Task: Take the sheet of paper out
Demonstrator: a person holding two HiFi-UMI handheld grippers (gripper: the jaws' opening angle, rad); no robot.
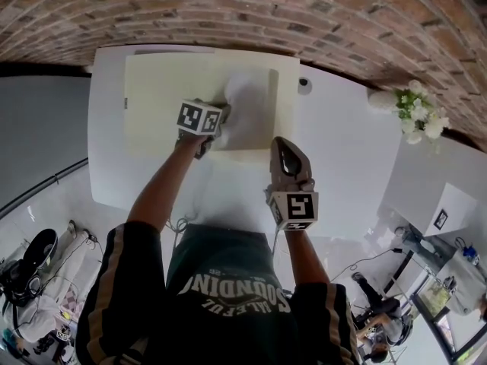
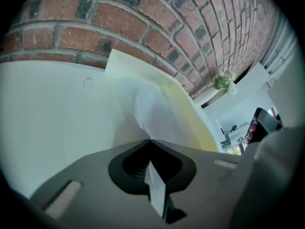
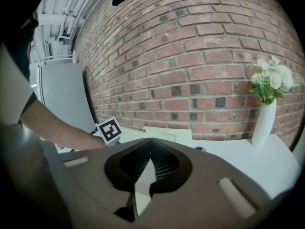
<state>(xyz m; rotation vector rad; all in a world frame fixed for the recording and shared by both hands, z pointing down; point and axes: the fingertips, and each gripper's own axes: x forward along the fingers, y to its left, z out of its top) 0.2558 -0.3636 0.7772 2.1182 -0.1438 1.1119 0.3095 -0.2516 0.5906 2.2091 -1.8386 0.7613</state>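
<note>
A white sheet of paper (image 1: 251,109) lies on a pale yellow folder (image 1: 163,101) at the back of the white table (image 1: 342,150). My left gripper (image 1: 225,114) is at the sheet's left edge. In the left gripper view its jaws meet at the tip (image 2: 148,140), shut on the sheet (image 2: 143,104), which rises in a fold off the folder (image 2: 183,111). My right gripper (image 1: 278,141) hovers just right of the folder's near corner. Its jaws are shut (image 3: 148,138) with nothing in them, and it points toward the folder (image 3: 167,133).
A brick wall (image 1: 304,14) runs behind the table. A white vase of flowers (image 1: 415,109) stands at the table's right end, and also shows in the right gripper view (image 3: 266,113). A small round fitting (image 1: 304,83) sits beside the folder's far right corner.
</note>
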